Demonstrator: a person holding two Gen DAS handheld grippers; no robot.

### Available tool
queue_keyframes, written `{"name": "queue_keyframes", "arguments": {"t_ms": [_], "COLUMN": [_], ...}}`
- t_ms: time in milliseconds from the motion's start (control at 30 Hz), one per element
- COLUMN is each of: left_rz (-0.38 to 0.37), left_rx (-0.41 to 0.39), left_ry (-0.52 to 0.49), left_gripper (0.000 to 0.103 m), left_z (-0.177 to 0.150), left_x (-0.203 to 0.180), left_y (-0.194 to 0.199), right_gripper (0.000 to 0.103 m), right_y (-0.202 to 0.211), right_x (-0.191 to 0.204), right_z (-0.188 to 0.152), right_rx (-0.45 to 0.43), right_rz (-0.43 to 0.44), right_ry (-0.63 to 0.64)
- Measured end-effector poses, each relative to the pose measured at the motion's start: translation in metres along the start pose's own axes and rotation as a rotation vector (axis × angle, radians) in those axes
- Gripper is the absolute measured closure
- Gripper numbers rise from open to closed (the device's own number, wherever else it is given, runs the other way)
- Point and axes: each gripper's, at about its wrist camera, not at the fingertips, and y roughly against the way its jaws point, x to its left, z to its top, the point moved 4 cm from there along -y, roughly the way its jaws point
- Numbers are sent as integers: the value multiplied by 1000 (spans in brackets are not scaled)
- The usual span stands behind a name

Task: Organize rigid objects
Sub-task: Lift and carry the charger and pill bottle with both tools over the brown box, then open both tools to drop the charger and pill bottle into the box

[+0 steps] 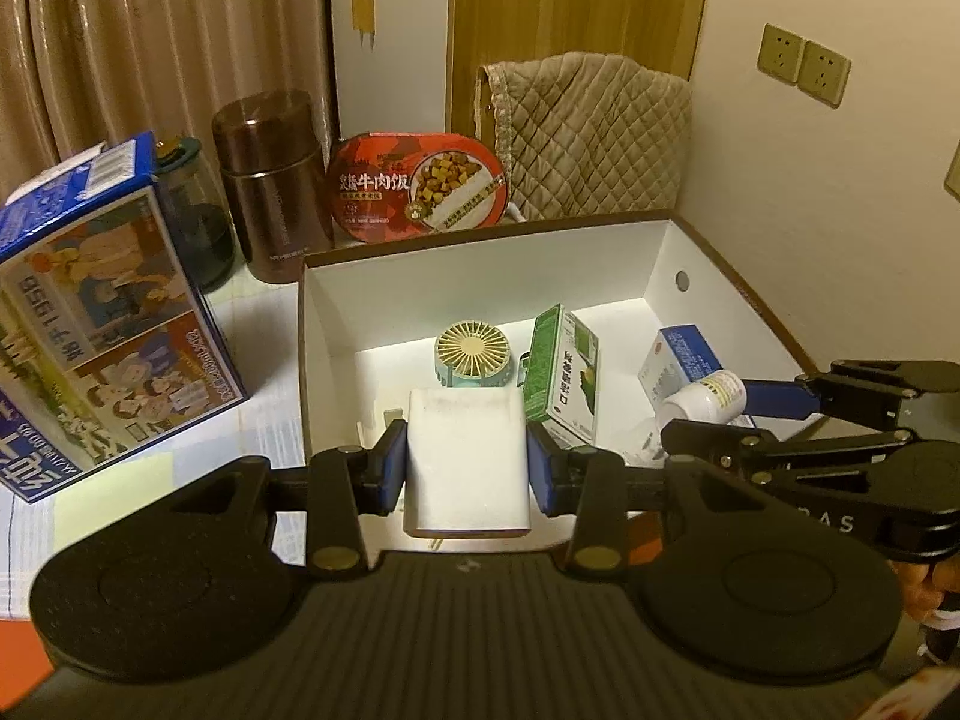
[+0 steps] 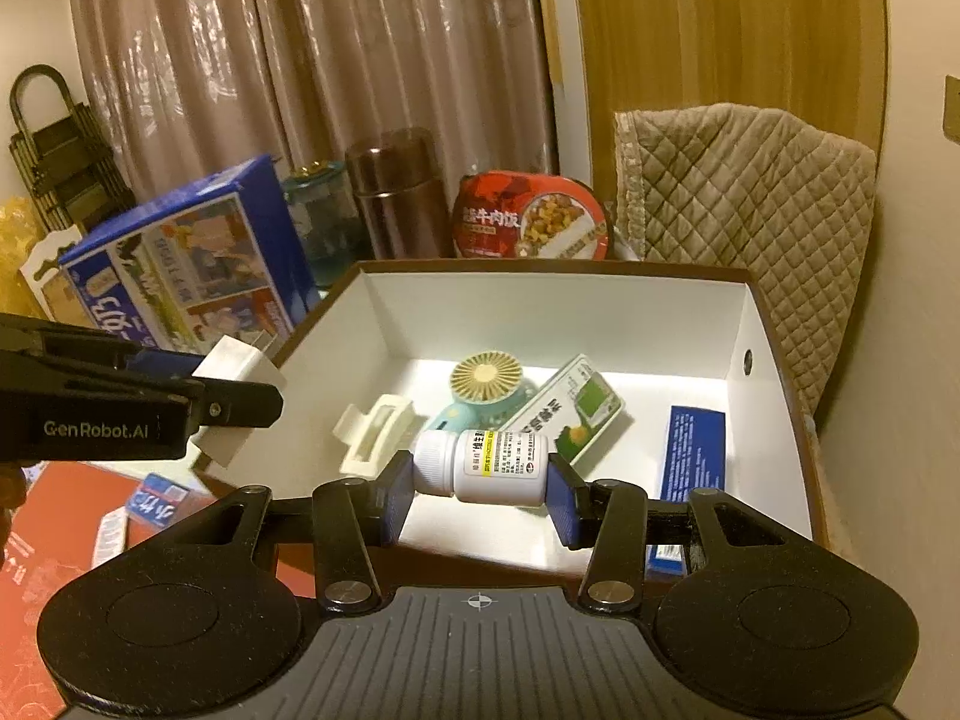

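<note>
My left gripper [image 1: 468, 468] is shut on a white charger block [image 1: 467, 468] above the near left edge of an open white-lined box [image 1: 480, 276]; the block also shows in the right wrist view [image 2: 237, 402]. My right gripper [image 2: 480, 489] is shut on a white pill bottle [image 2: 486, 467], held sideways over the box; the bottle also shows in the left wrist view [image 1: 705, 399]. Inside the box lie a small fan [image 2: 487, 387], a green carton [image 2: 564, 414], a blue and white carton [image 2: 693, 456] and a white hair clip [image 2: 375, 432].
Behind the box stand a blue milk carton [image 1: 102, 324], a glass jar [image 1: 198, 222], a brown flask [image 1: 270, 180], a red instant meal bowl [image 1: 420, 186] and a quilted cover [image 1: 594, 132]. The wall is close on the right. A red surface [image 2: 54, 552] lies at left.
</note>
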Motion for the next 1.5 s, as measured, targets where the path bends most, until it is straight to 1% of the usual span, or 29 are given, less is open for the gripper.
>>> {"name": "queue_keyframes", "arguments": {"t_ms": [200,500,667,867,1000,1067,1367,1500], "left_rz": [-21,-71,-74,-90,-95,-97,-64,-54], "left_rx": [72,205,260,313,331,330,296,288], "left_ry": [7,22,17,18,16,18,7,9], "left_gripper": [67,67,67,67,67,71,68,66], "left_z": [3,-7,-13,-19,-22,-22,-13,-13], "left_x": [4,0,1,5,5,6,10,12], "left_y": [-30,-75,-89,-101,-105,-105,-98,-95], "right_gripper": [60,60,60,60,60,60,60,60], "right_y": [-23,-58,-71,-80,-82,-83,-84,-82], "right_x": [-15,-23,-24,-24,-25,-24,-22,-18], "right_z": [4,-1,-1,1,2,2,0,2], "right_rx": [55,185,251,286,290,292,300,279], "right_rz": [-1,33,59,66,66,66,70,98], "right_ry": [29,35,24,19,18,18,19,14]}}
